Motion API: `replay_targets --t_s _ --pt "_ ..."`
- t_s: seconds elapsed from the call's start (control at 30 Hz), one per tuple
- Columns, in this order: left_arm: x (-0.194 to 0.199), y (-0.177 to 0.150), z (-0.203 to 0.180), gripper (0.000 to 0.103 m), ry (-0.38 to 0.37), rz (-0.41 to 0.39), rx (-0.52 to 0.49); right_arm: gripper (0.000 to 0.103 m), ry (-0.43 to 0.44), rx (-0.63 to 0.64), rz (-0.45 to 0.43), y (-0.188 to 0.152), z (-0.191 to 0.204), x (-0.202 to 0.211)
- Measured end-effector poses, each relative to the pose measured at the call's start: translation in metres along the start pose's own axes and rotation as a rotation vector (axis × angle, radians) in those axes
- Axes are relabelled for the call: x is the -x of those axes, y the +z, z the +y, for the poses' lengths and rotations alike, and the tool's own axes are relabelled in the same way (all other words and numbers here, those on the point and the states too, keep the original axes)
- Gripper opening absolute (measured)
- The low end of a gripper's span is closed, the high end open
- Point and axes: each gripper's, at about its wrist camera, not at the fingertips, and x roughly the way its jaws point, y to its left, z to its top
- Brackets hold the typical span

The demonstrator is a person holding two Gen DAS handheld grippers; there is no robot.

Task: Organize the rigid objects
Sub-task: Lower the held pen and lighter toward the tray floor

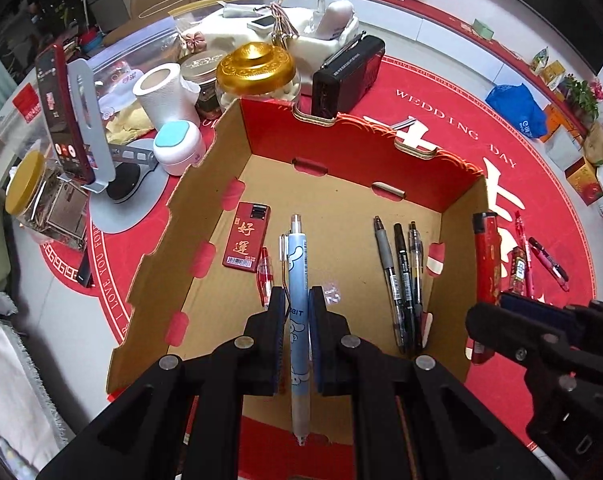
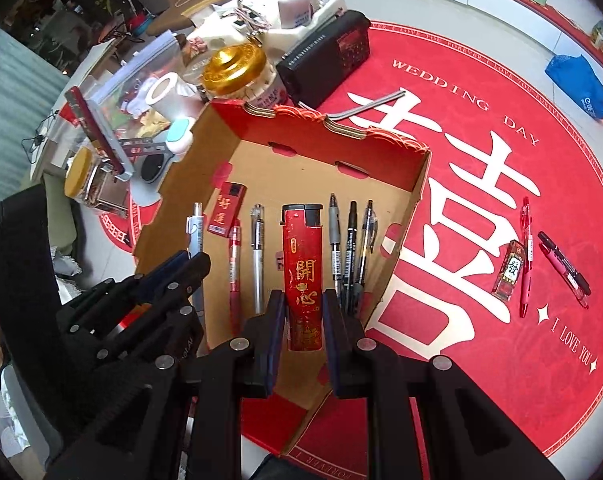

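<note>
An open cardboard box [image 1: 205,216] [image 2: 405,216] with red walls sits on a red round mat. My left gripper [image 1: 297,300] is shut on a light blue pen [image 1: 298,272] [image 2: 197,232] and holds it above the box floor. My right gripper [image 2: 303,300] is shut on a large red lighter [image 2: 303,272] [image 1: 486,252] over the box. On the box floor lie a small red lighter [image 1: 247,242] [image 2: 226,214], a red pen [image 2: 235,276], a clear pen [image 2: 257,256] and three dark pens [image 1: 403,276] [image 2: 351,248].
Outside the box on the mat lie a small red lighter [image 2: 510,276], a red pen [image 2: 525,256] and two markers [image 2: 563,268]. Behind the box stand a black radio [image 1: 347,74], a gold-lidded jar [image 1: 257,70], a paper roll [image 1: 163,94] and a phone stand [image 1: 75,116].
</note>
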Motion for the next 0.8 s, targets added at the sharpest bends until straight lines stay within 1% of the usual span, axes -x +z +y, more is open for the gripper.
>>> replay_targets --t_s 0.23,0.4,0.8 --pt "-0.013 0.000 0.002 0.012 0.010 0.023 -0.004 0.020 -0.016 -0.004 0.016 0.005 -0.002 -0.013" --pt "-0.021 -0.002 0.002 0.012 0.012 0.046 -0.014 0.020 -0.030 0.017 0.028 0.006 -0.001 -0.020" --pt "-0.034 -0.002 0.004 0.012 0.017 0.074 -0.021 0.020 -0.045 0.016 0.066 0.007 -0.002 -0.039"
